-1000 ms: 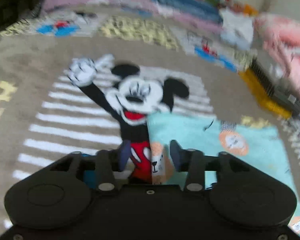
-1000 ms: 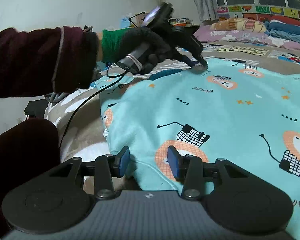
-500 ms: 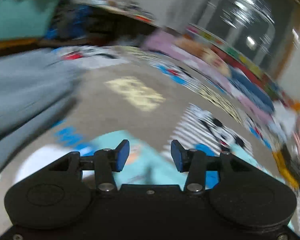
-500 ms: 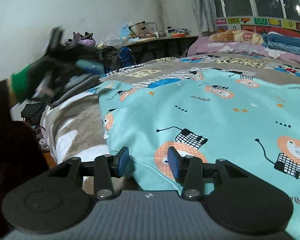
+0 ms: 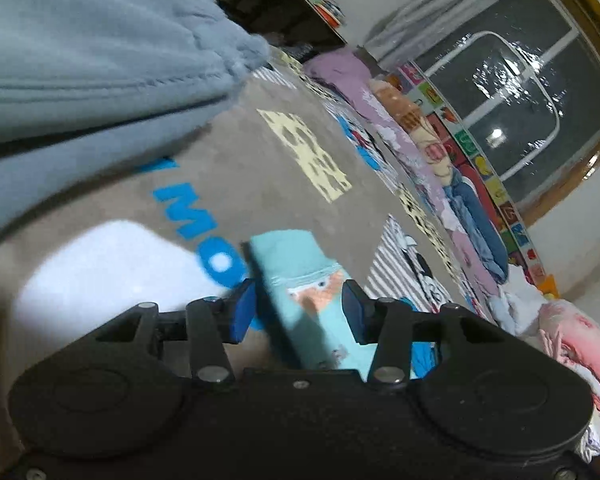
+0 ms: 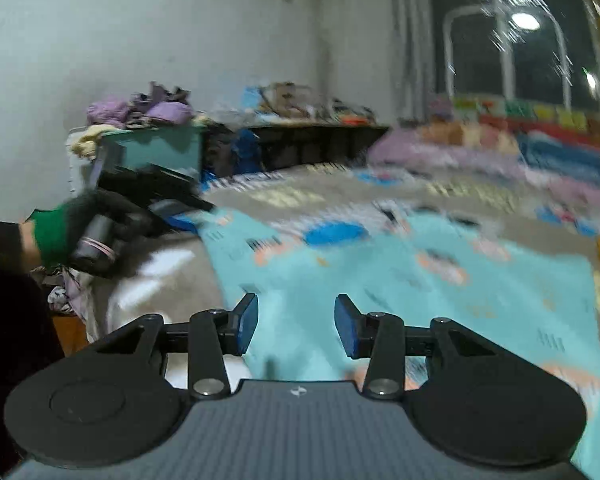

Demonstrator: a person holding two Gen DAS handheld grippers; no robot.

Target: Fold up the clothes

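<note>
On the bed's grey-brown cartoon-print blanket (image 5: 260,184) the turquoise lion-print cotton garment (image 6: 440,280) lies spread, one narrow cuffed end of it, seemingly a sleeve, reaching between the wide-parted pads of the left tool (image 5: 298,312). Over its near edge the right tool (image 6: 296,322) hovers equally wide and empty. Judging by this, a sleeve fold is in hand: the left pads need to close on that end.

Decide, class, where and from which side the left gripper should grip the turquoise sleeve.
Grip the sleeve at its cuffed end, the free tip lying flat on the blanket. Come along its length: the left gripper already straddles the narrow strip with jaws open, so closing across the width probably catches both layers.
</note>
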